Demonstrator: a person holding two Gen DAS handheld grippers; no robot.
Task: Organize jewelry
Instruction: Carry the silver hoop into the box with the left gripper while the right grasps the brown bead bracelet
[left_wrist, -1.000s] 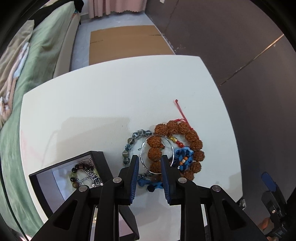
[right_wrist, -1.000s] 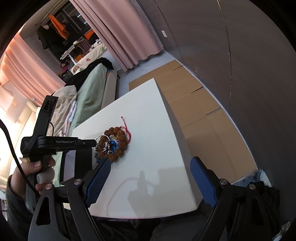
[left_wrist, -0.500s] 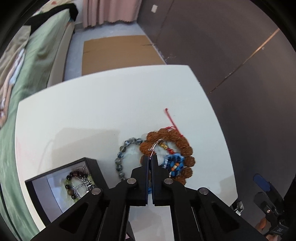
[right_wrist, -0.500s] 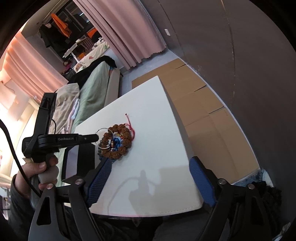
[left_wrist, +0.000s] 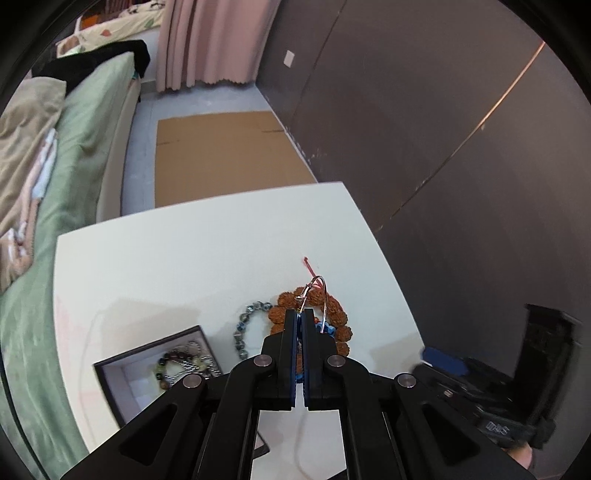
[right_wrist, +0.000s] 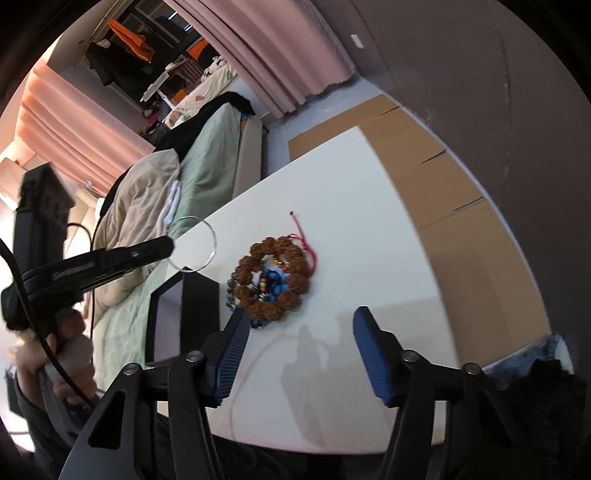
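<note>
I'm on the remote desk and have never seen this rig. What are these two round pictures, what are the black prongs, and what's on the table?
Each picture comes from a fisheye camera on a hand-held gripper, looking along its fingers. The left gripper is shut on a thin silver bangle, lifted clear of the white table. The right gripper is open and empty. On the table lie a brown seed-bead bracelet, a grey bead bracelet and an open black box holding more jewelry.

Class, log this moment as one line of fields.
left tool: shut on silver bangle | bangle: lifted off table | right tool: open, idle | jewelry box: open
</note>
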